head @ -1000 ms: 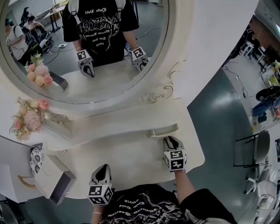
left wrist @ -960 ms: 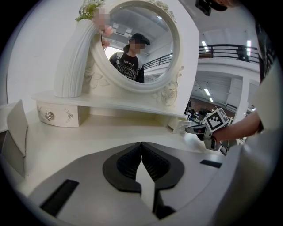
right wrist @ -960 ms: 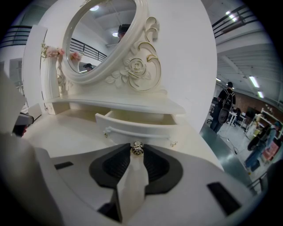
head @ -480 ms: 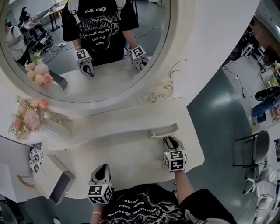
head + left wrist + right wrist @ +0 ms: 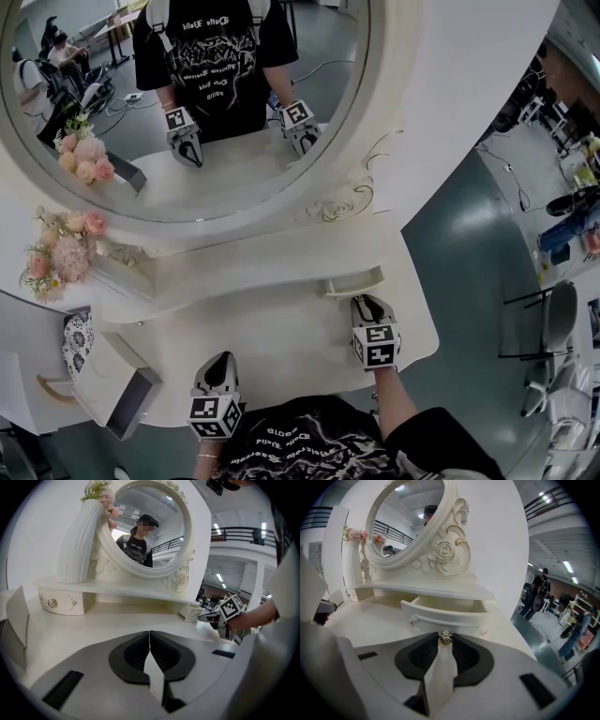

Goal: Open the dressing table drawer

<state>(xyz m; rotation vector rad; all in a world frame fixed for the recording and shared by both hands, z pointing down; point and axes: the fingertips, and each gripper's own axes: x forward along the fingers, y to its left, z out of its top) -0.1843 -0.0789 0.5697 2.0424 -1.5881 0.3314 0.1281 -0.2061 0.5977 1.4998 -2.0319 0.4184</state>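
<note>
Flowers beside mirror; right hand-held gripper apparently pinches drawer knob; left hand-held gripper clenched empty.

1. The dressing table drawer is cream white with a curved front. It sits under the right end of the shelf and is pulled partway out, level, its top open.
2. Its small metal knob projects from the centre of the front.

Looks cream-white all over: bench, drawer, mirror frame. Got pink flowers, a silvery-gold knob, black-and-white square markers on left claw and right claw, plus a black tee with white print.
</note>
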